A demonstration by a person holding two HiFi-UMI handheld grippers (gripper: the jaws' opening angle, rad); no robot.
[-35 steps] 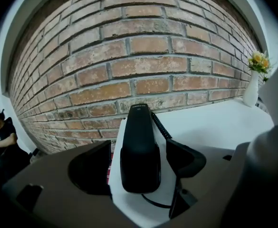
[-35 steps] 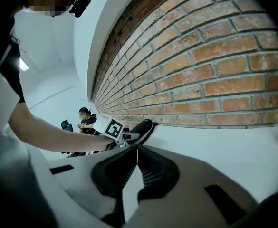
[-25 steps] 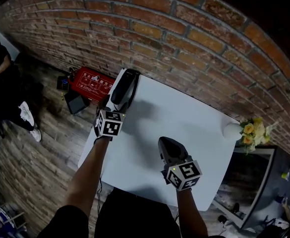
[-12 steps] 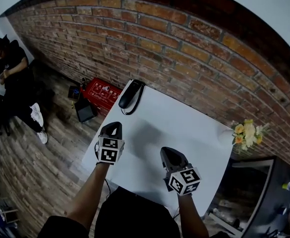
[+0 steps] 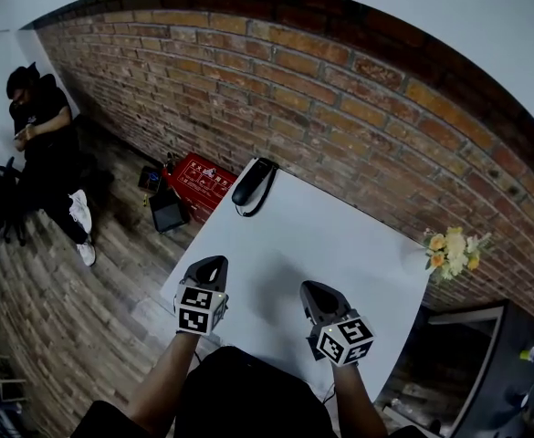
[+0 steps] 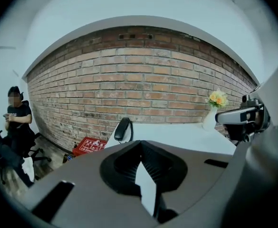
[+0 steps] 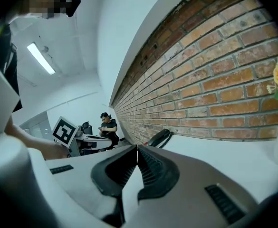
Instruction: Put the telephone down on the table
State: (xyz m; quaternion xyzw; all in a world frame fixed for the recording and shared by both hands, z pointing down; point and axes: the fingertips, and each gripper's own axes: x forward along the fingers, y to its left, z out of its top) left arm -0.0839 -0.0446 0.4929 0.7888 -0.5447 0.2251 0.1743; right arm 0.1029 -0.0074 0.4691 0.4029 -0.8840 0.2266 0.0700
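The black telephone (image 5: pixel 253 182) lies flat on the far left corner of the white table (image 5: pixel 330 235), its cord looped beside it. It also shows small in the left gripper view, telephone (image 6: pixel 123 129), and in the right gripper view, telephone (image 7: pixel 159 137). My left gripper (image 5: pixel 210 265) hovers over the table's near left edge, far from the telephone, jaws shut and empty (image 6: pixel 139 144). My right gripper (image 5: pixel 317 290) sits beside it over the near edge, its jaws also shut on nothing (image 7: pixel 137 148).
A white vase of yellow flowers (image 5: pixel 449 249) stands at the table's right corner. A brick wall (image 5: pixel 340 89) runs behind the table. On the floor to the left are a red box (image 5: pixel 198 179) and a dark case (image 5: pixel 168 210). A person (image 5: pixel 38 126) sits far left.
The left gripper has let go of the telephone, drawn back to the near edge and risen, its jaws now closed. The telephone stays on the far corner. The right gripper drew back a little.
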